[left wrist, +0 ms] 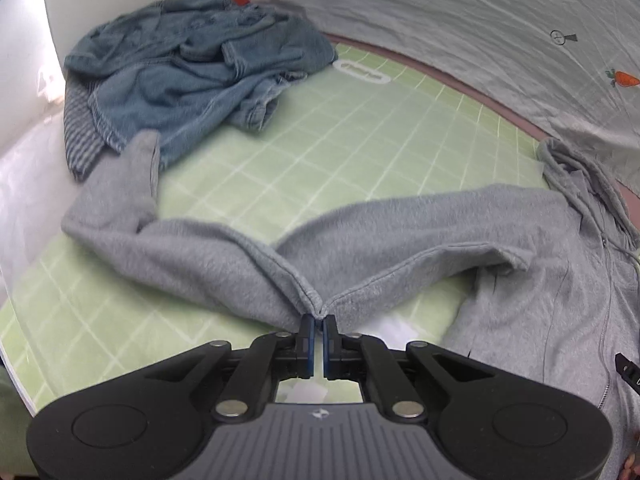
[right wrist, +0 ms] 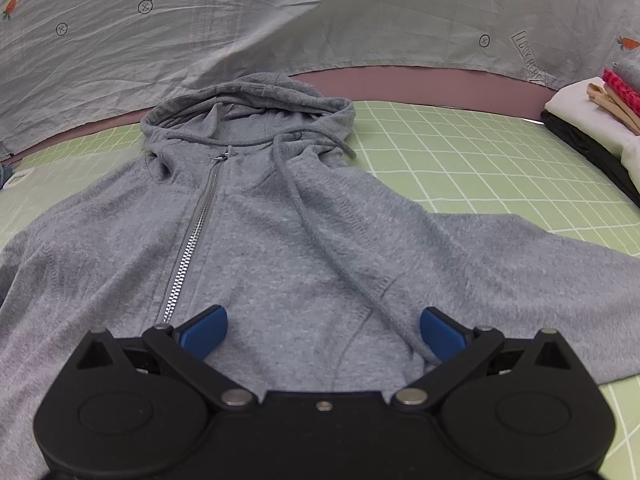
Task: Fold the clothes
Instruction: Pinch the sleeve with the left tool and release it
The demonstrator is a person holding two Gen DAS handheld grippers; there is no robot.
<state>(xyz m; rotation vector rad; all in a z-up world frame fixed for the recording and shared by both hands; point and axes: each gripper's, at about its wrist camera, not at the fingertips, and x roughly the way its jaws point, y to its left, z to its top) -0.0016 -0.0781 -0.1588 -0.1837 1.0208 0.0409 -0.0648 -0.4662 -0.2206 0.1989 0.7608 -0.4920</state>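
Observation:
A grey zip-up hoodie (right wrist: 280,240) lies face up on the green grid mat (right wrist: 480,168), hood toward the back. In the left wrist view its sleeve (left wrist: 360,240) stretches across the mat (left wrist: 320,140) and is pinched into a peak at the edge. My left gripper (left wrist: 319,322) is shut on that sleeve edge, lifting the fabric a little. My right gripper (right wrist: 322,332) hovers open over the hoodie's chest, right of the zipper (right wrist: 192,240), its blue pads (right wrist: 208,330) wide apart. A drawstring (right wrist: 340,264) runs between them.
A heap of blue denim and striped clothes (left wrist: 188,76) sits at the mat's far left. Folded clothes (right wrist: 592,128) are stacked at the right edge. A grey sheet with carrot prints (right wrist: 280,20) hangs behind the mat.

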